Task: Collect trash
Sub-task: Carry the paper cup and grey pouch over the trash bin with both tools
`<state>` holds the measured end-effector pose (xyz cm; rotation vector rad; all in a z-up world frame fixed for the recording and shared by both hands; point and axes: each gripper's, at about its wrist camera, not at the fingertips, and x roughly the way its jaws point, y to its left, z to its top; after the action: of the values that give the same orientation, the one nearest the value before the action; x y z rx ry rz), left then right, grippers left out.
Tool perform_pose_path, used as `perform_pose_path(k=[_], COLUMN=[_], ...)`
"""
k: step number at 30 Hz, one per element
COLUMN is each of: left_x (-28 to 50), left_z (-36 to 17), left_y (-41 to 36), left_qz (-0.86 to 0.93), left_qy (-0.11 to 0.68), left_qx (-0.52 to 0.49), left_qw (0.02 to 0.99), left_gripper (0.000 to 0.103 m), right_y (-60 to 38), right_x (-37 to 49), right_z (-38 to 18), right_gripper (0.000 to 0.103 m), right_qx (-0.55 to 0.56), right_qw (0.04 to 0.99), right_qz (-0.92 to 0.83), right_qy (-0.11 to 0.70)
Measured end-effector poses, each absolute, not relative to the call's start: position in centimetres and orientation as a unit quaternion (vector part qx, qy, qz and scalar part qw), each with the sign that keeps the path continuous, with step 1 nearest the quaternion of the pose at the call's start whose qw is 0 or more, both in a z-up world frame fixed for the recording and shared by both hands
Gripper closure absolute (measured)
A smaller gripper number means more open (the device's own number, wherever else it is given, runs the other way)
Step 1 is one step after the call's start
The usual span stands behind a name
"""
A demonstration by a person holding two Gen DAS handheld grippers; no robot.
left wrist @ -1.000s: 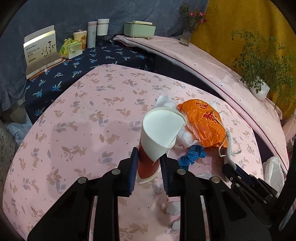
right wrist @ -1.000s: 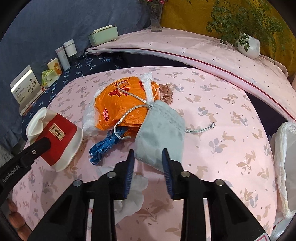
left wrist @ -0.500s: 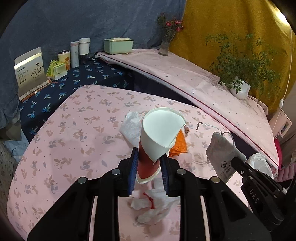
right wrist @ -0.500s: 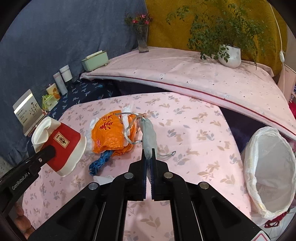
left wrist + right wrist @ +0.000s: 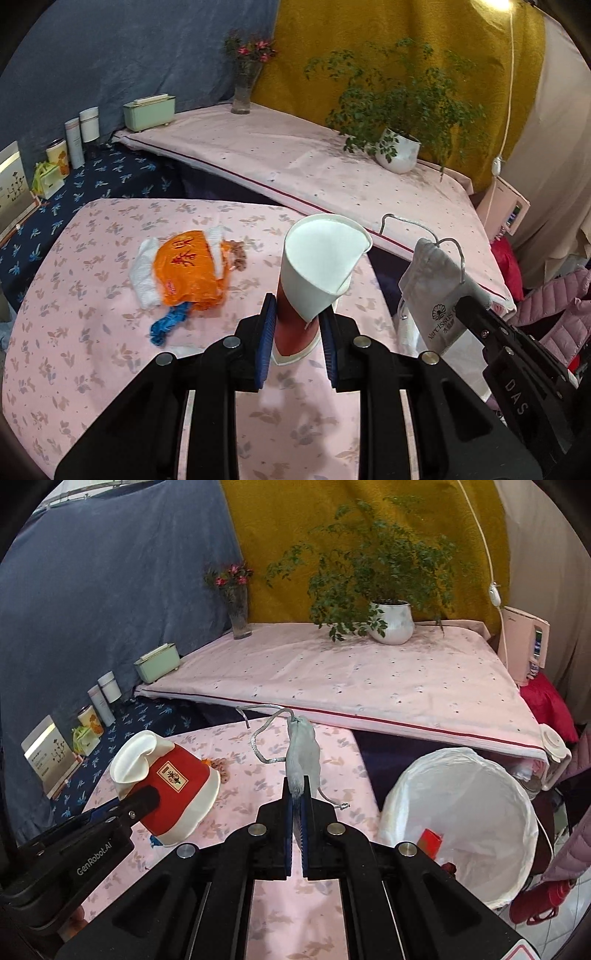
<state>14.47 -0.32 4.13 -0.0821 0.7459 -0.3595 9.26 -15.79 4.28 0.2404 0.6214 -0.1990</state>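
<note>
My left gripper is shut on a crushed red and white paper cup, held above the pink floral table; the cup also shows in the right wrist view. My right gripper is shut on a grey drawstring pouch, held up near the table's right edge; the pouch also shows in the left wrist view. A white-lined trash bin stands on the floor to the right, with a red item inside. An orange plastic bag, white tissue and a blue scrap lie on the table.
A raised pink-covered platform runs behind the table with a potted plant, a flower vase and a green box. Bottles and boxes stand on a dark blue surface at left. Pink and red clothing lies at right.
Both grippers have lifted and swung right with the cup and the pouch. The trash bin is now closer and larger in the right wrist view. The orange bag has fallen behind to the left.
</note>
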Motion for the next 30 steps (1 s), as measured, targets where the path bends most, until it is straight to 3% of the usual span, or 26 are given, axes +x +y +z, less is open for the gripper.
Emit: perform_pose_path(k=[14, 28, 29, 30], left_x=[11.3, 10.3, 10.3, 10.3], left_z=[4.0, 1.8, 1.6, 1.4], left_y=[-12.7, -18.7, -18.8, -19.0], left_qz=[-0.275, -0.308, -0.308, -0.306], left_qy=[0.375, 0.399, 0.400, 0.403], left_qx=[-0.002, 0.023, 0.024, 0.025], left_qw=[0.885, 0.864, 0.863, 0.862], left_gripper=[0.080, 0.079, 0.078, 0.068], right_y=[-26.0, -30.8, -30.9, -31.2], right_x=[3.3, 1.3, 1.4, 1.4], right_z=[2.7, 0.0, -0.2, -0.3], right_gripper=[0.100, 0.100, 0.100, 0.099], right_qx=[0.169, 0.201, 0.204, 0.206], right_qw=[0.923, 0.906, 0.905, 0.905], right_qz=[-0.176, -0.202, -0.203, -0.202], right_qy=[0.298, 0.312, 0.313, 0.314])
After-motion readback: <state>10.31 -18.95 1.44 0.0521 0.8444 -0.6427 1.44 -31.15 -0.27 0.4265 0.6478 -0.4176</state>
